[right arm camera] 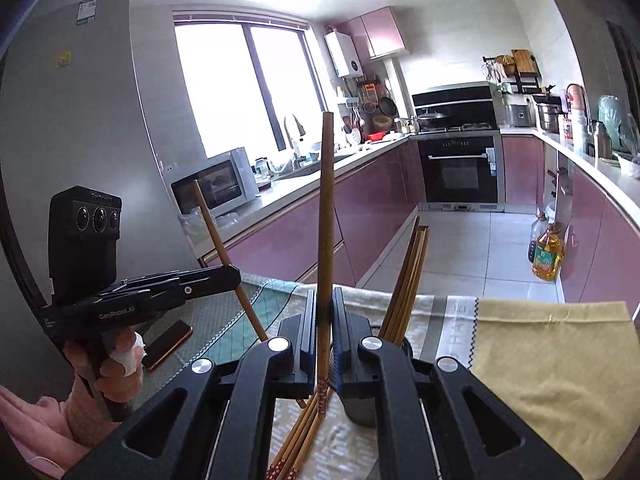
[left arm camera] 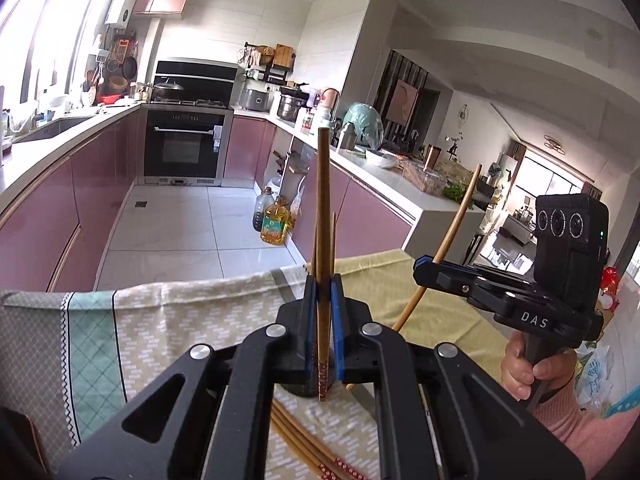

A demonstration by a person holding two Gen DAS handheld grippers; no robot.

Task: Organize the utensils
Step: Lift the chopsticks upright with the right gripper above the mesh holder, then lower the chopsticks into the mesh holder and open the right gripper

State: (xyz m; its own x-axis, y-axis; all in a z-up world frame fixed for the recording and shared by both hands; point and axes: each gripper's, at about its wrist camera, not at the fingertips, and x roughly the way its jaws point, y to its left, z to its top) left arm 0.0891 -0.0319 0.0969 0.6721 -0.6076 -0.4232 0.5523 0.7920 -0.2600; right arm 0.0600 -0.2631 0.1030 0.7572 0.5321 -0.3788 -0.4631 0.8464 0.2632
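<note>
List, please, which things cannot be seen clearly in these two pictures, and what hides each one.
- Left wrist view: the loose chopsticks on the cloth run under the left gripper and off the bottom edge; their number is unclear.
- Right wrist view: the dark holder is mostly behind the right gripper.
- Right wrist view: the phone is partly covered by the hand.

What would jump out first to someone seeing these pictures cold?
Most striking is a wooden chopstick standing nearly upright, pinched in the left tool close to the camera. To its right the right tool, gripped by a hand, clamps a second chopstick at a slant. Below them, more chopsticks lie on a patterned tablecloth, and a dark holder with chopsticks standing in it sits beside them.
</note>
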